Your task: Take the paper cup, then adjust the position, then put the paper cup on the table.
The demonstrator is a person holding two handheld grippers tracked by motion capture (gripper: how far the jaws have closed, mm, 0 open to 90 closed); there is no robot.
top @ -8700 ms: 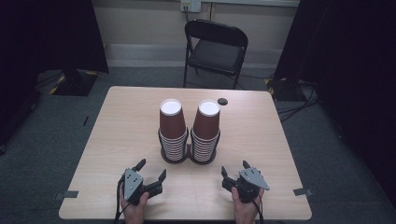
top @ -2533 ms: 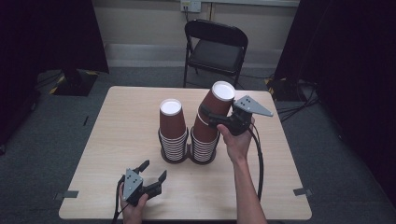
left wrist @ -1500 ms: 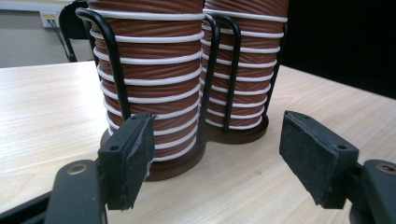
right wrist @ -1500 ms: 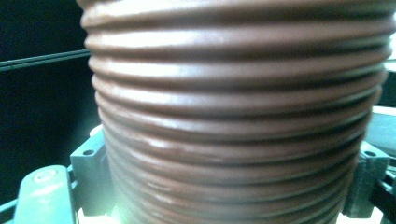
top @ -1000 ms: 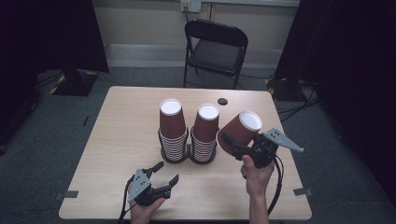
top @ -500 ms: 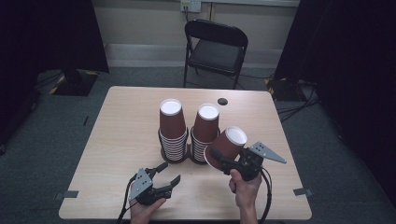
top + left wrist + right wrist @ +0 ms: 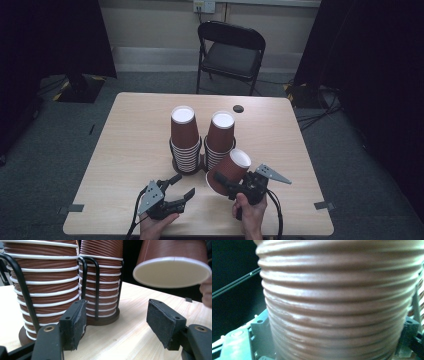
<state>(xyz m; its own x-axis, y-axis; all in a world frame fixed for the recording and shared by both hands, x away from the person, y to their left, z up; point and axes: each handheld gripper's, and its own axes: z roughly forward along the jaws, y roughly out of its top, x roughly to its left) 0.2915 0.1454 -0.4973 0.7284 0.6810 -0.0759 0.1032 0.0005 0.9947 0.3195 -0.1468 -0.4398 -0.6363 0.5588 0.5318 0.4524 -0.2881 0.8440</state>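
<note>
Setting: recording studio or lab room. Evidence: black curtains [image 7: 45, 40] at 10 and 2 o'clock; grey carpet [image 7: 45, 150]; light wood table [image 7: 130, 130] at centre; black folding chair [image 7: 230, 52] at 12 o'clock; wall socket [image 7: 204, 6] above it; cables [image 7: 320, 117] on the floor at 2 o'clock.

The left gripper [image 7: 181, 186] is being held low near the table's [image 7: 125, 150] front edge, its jaws spread apart. The right gripper [image 7: 225, 181] is being held beside it, jaws clamped round a tilted cup [image 7: 229, 171].
</note>
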